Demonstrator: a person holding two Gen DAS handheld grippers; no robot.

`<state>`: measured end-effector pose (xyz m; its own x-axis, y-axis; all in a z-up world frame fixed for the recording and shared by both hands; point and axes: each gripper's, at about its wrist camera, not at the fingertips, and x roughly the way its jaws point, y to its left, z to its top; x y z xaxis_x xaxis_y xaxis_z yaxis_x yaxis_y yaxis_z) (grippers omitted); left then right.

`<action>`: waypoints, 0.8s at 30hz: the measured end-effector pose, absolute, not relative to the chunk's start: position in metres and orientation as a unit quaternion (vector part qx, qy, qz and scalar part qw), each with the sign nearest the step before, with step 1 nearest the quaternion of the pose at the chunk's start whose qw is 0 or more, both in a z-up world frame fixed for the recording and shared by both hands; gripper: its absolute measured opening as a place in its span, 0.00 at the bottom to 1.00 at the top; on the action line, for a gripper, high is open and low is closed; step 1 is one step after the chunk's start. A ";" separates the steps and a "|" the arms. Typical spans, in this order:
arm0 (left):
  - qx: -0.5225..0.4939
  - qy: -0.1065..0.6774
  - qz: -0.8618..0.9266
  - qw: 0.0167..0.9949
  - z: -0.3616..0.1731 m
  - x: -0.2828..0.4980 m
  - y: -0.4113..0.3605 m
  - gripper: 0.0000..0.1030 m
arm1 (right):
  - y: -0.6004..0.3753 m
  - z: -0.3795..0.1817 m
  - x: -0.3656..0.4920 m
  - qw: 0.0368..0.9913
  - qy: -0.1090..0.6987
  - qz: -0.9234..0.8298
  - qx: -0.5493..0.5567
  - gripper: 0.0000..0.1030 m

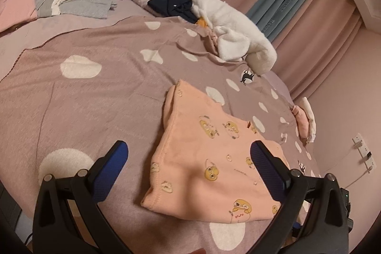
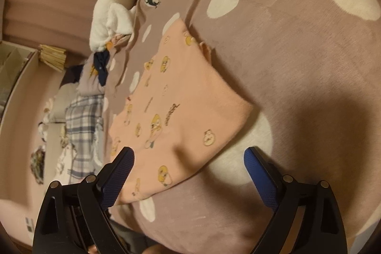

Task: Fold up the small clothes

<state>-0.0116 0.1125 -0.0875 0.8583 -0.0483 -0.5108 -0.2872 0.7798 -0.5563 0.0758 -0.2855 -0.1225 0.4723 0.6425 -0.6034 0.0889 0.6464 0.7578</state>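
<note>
While peach garment (image 1: pixel 209 158) lies folded, white plush (image 1: pixel 238 35) beyond.

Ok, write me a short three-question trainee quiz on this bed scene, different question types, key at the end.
1. True or false: the left gripper is clamped on the peach garment.
2. Multiple choice: the white fleece garment lies A) on the peach garment, B) apart from it, further up the bedspread, C) in the right gripper.
3. Fill in: the peach garment's print shows small ____ cartoon figures.

Key: 1 false, both grippers stand open; 2 B; 3 yellow.
</note>
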 end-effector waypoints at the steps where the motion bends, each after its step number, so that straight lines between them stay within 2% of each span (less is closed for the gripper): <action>1: -0.324 0.258 0.066 0.908 -0.088 -0.010 0.112 1.00 | -0.284 -0.124 0.077 0.767 0.478 0.185 0.386 0.98; 18: -0.360 0.243 0.045 0.900 -0.092 0.017 0.097 1.00 | -0.287 -0.130 0.111 0.758 0.427 0.248 0.426 1.00; 24: -0.372 0.253 0.037 0.892 -0.097 0.026 0.094 1.00 | -0.265 -0.123 0.115 0.802 0.437 0.207 0.350 1.00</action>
<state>0.0262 0.0944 -0.0971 0.8689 -0.1230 -0.4794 -0.2544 0.7198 -0.6459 0.1145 -0.2654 -0.1227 0.5326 0.6386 -0.5554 -0.0264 0.6684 0.7433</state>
